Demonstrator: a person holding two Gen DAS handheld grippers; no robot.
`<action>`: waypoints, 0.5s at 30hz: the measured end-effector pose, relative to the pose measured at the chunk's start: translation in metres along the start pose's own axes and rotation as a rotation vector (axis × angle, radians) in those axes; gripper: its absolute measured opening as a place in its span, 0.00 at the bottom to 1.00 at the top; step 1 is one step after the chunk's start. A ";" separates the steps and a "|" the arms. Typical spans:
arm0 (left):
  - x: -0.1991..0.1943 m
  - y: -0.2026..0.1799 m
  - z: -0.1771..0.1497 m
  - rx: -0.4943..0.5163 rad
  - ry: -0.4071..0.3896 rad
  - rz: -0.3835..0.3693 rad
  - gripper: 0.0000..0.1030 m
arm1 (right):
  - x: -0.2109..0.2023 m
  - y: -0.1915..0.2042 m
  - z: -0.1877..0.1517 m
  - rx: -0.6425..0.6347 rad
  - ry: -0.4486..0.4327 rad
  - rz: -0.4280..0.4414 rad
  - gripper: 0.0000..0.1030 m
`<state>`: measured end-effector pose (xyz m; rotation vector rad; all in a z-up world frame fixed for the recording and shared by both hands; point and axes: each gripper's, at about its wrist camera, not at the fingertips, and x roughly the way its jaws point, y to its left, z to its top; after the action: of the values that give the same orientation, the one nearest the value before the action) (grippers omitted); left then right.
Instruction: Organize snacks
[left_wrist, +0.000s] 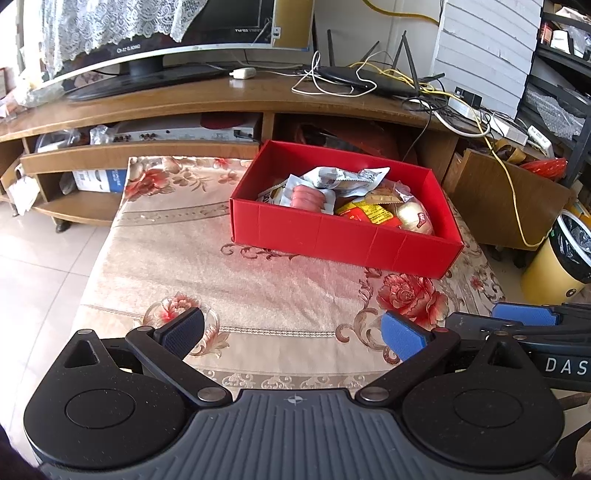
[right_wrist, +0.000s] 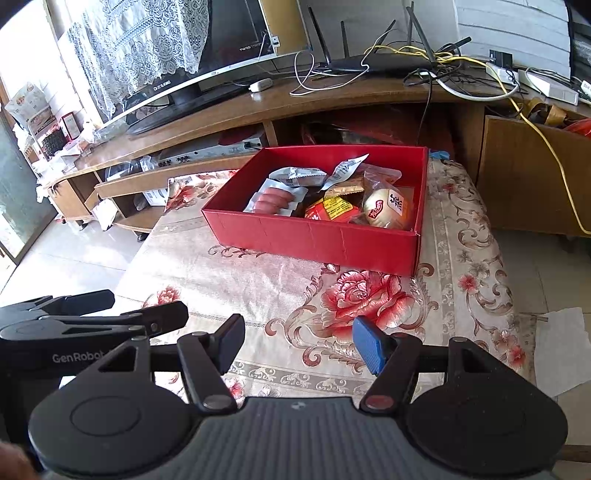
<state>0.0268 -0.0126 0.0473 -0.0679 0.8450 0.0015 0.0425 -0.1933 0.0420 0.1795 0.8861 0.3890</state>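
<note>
Centrally, a red box (left_wrist: 343, 240) stands on a floral tablecloth (left_wrist: 221, 280), toward its far right part, in front of a wooden TV stand (left_wrist: 184, 99). Inside the box lie the snacks: a clear pack of pink sausages (left_wrist: 308, 197) at the left, silver wrappers (left_wrist: 347, 177) behind it, a red-and-yellow packet (left_wrist: 373, 214) in the middle, and a round cream-coloured bun in plastic (left_wrist: 413, 218) at the right. No snack lies on the cloth outside the box. The left gripper (left_wrist: 291, 334) hangs above the near part of the cloth, its blue-padded fingers spread wide with nothing between them. The right gripper (right_wrist: 299, 341) hangs just beside it, likewise parted and empty, well short of the box. A television (right_wrist: 221, 40), partly draped in lace, and a router (right_wrist: 380, 62) with tangled cables occupy the stand.
</note>
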 end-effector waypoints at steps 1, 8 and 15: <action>0.000 0.001 0.000 -0.005 0.003 -0.003 0.99 | 0.000 0.000 0.000 0.000 0.000 0.001 0.59; 0.004 0.004 -0.002 -0.034 0.040 -0.028 0.97 | 0.002 0.001 -0.001 -0.005 0.010 -0.007 0.59; 0.002 0.003 -0.004 -0.031 0.023 -0.015 0.98 | 0.003 0.000 -0.002 -0.004 0.012 -0.001 0.59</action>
<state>0.0253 -0.0097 0.0427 -0.1039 0.8672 -0.0003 0.0427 -0.1921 0.0393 0.1735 0.8970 0.3907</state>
